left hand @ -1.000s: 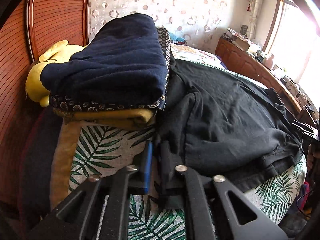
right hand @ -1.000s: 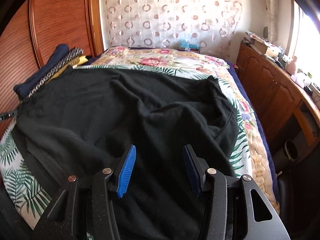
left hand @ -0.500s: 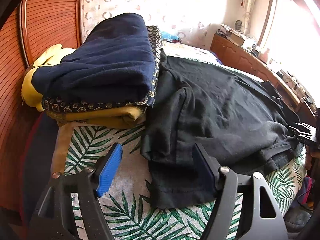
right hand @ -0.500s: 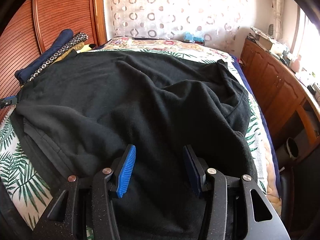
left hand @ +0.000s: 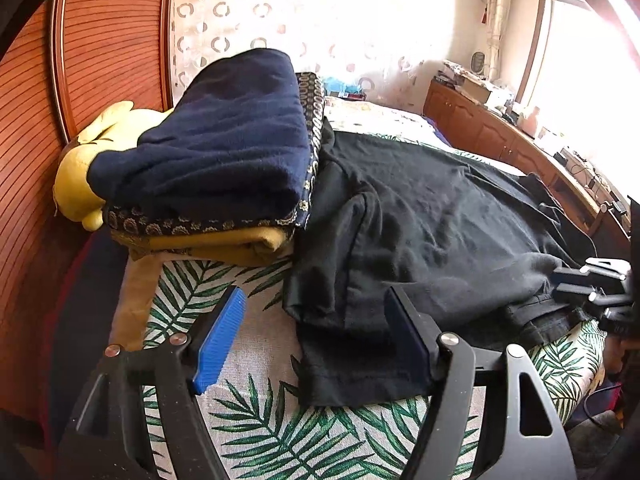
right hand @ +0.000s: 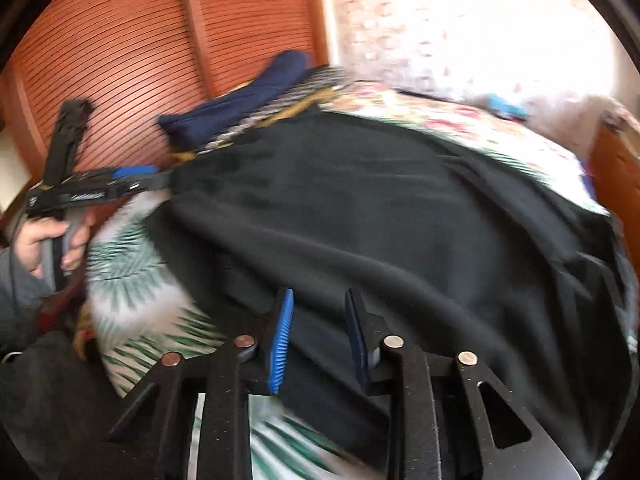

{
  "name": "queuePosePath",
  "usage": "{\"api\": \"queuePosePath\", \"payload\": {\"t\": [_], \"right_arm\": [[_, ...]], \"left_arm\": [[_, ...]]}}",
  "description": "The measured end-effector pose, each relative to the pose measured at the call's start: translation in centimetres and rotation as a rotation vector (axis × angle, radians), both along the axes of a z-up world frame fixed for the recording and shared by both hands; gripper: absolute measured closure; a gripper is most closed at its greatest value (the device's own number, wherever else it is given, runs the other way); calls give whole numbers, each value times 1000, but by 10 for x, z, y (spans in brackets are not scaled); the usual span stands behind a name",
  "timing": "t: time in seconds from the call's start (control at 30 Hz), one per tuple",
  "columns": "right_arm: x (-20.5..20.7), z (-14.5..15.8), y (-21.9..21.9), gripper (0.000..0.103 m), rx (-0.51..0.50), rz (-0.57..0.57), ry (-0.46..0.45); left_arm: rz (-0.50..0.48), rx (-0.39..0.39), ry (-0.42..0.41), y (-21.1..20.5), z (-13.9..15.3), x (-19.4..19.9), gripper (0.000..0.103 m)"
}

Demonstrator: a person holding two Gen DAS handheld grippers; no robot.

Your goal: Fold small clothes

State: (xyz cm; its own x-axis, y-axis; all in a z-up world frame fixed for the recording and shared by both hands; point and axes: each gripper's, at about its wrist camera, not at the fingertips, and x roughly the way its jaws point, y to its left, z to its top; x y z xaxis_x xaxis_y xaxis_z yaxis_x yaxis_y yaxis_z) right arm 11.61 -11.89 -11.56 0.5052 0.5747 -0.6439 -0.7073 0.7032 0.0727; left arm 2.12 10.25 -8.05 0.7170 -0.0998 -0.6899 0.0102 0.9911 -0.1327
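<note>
A black garment (left hand: 436, 236) lies spread across the bed (left hand: 256, 432), reaching from beside the stack at the left edge to the right edge, where it droops over the side. One sleeve end lies flat on the palm-leaf cover near the front edge.

The left gripper (left hand: 312, 340) hangs above that sleeve with its jaws wide apart, holding nothing; its blue pad (left hand: 220, 340) is over bare cover, the other finger over the cloth. The right gripper (right hand: 318, 334) stands over the garment near the front edge, jaws parted and empty; this view is blurred. In it the left gripper (right hand: 136, 178) shows at the garment's left edge, a hand (right hand: 48, 240) on its handle.

At the left edge sits a stack of folded clothes: a navy piece (left hand: 224, 148) on top, a patterned one (left hand: 208, 224) under it, a mustard one (left hand: 224, 244) at the bottom. A yellow plush (left hand: 84, 176) lies behind the stack against the ribbed wooden panel (left hand: 108, 40). The far part of the bed carries a floral cover (right hand: 460, 128). Behind it hangs a circle-patterned curtain (left hand: 280, 20). A wooden cabinet (left hand: 492, 136) with clutter on top runs along the right wall under a bright window (left hand: 580, 60).
</note>
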Motion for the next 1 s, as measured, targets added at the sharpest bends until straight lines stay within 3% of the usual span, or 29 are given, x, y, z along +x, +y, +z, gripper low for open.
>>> {"api": "queuePosePath", "payload": {"t": [0.2,0.33,0.63,0.9,1.0], "right_arm": [[-5,-13,60,79,-36,131,31],[6,-25,79,81,-109,128,21],[3,-25,93,100,-185,101,-39],[-11,-8,69,101,-58,175,44],[-20,-9,68,101,-54,184,46]], "left_arm": [[13,0,-11,4,3,-5,30],[15,0,-14,4,3,-6,30],[13,-5,-23,3,4,-9,30],[14,-1,-24,2,4,-9,30],[15,-7,-23,1,4,-7,30]]}}
